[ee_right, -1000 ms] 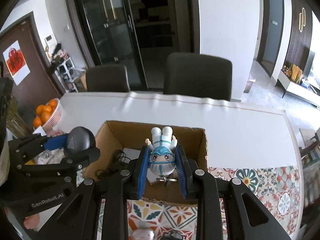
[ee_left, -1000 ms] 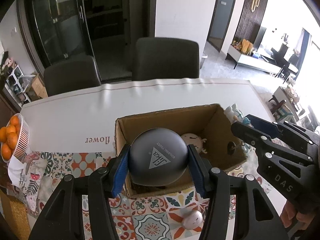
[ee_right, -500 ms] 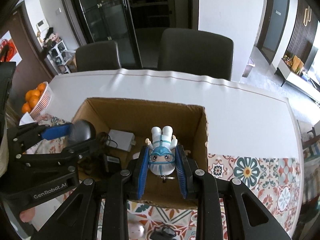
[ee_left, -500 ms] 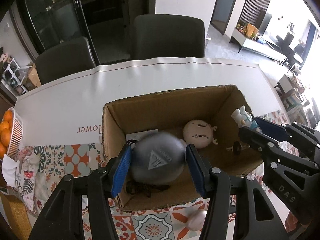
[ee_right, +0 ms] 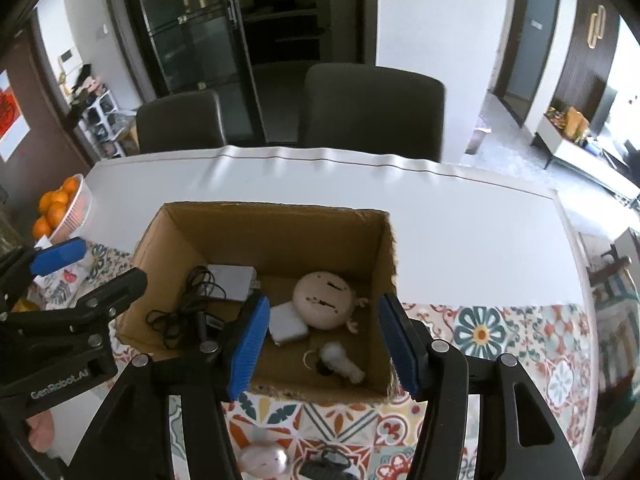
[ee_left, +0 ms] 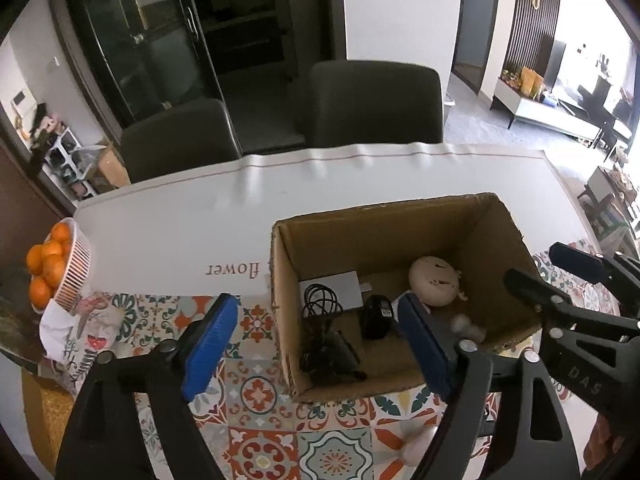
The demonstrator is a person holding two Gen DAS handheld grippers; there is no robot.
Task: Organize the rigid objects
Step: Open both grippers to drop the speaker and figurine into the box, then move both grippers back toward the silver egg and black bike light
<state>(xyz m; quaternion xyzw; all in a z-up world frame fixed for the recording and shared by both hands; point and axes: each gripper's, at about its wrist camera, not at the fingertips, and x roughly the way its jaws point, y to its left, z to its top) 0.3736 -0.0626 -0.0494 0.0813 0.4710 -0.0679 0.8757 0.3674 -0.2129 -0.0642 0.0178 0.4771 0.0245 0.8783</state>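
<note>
Hovering over the white table (ee_left: 168, 232), both grippers hang above the open cardboard box (ee_right: 276, 220), and both are empty. The box already holds a round beige doll head (ee_right: 323, 300) near its right wall, a grey flat device (ee_right: 234, 282) with a tangle of black cable (ee_right: 180, 312) on the left, a white square block (ee_right: 288, 323) in the middle, and a small white figurine (ee_right: 340, 360) lying on its side at the near edge (blurred, so details are hard to read). What is left to collect sits outside, on the patterned cloth (ee_right: 480, 332) just in front of the box: a pale pink egg-shaped toy (ee_right: 262, 460) and, beside it, a small dark object (ee_right: 326, 464) too cut off to identify. Both lie below and behind the right gripper (ee_right: 320, 344), towards the person, so that hand looks nearer and would need to pull back and dip. Its blue pads (ee_right: 248, 344) stand wide apart, clear of everything. The left gripper (ee_left: 316, 344) is spread just as wide, straddling the box's near left corner, gripping nothing.
</note>
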